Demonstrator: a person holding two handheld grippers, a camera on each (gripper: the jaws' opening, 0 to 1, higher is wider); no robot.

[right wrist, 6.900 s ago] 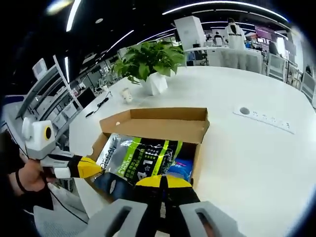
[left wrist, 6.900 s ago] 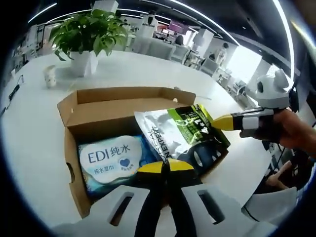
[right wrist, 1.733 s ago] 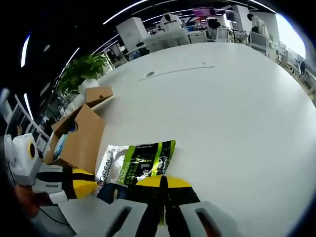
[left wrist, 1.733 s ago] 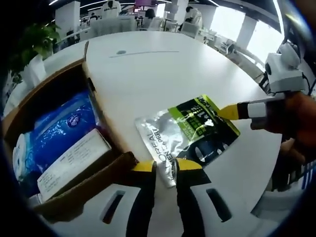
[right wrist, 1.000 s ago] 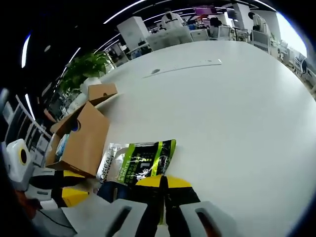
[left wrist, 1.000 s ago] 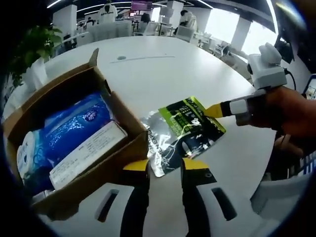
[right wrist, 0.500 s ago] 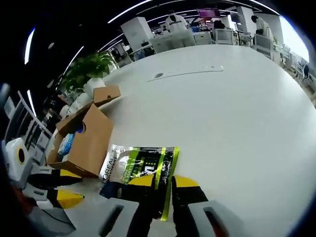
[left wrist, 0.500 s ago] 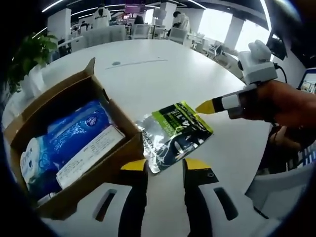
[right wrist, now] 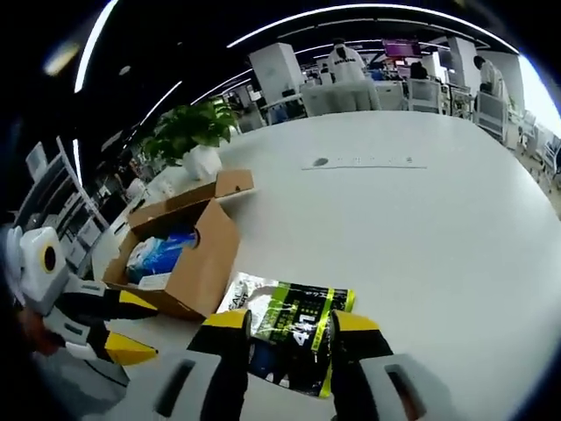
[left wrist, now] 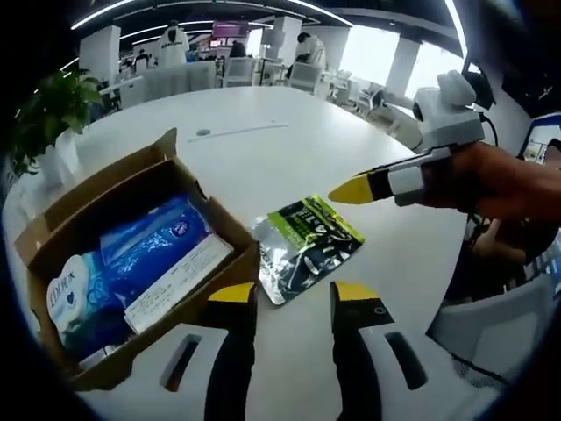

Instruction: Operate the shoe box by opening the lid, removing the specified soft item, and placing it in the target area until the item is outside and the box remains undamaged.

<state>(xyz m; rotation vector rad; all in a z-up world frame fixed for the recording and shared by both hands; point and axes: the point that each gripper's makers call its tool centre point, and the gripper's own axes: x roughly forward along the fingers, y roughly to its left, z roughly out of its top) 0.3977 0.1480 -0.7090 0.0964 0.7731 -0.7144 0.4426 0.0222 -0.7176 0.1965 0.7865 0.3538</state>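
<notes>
The open cardboard shoe box (left wrist: 180, 289) sits on the white table to the left of my left gripper (left wrist: 294, 296), with blue packs (left wrist: 140, 254) inside. A silver and green pouch (left wrist: 302, 246) lies flat on the table just right of the box. My left gripper stands open just short of the pouch, with nothing between its jaws. The right gripper (left wrist: 351, 190) hovers above the pouch's far corner, apart from it. In the right gripper view the pouch (right wrist: 294, 329) lies between my open right gripper's (right wrist: 290, 323) jaws, beside the box (right wrist: 188, 263). The left gripper (right wrist: 136, 326) shows at the left.
A potted plant (right wrist: 195, 132) stands beyond the box, whose lid flap (right wrist: 232, 184) hangs open at the far side. A hand (left wrist: 500, 180) holds the right gripper. A flat socket strip (right wrist: 359, 162) lies mid-table. Broad white table (right wrist: 421, 228) stretches to the right.
Both grippers have let go of the pouch and opened. It now lies flat on the table beside the box, and both grippers have drawn back from it.
</notes>
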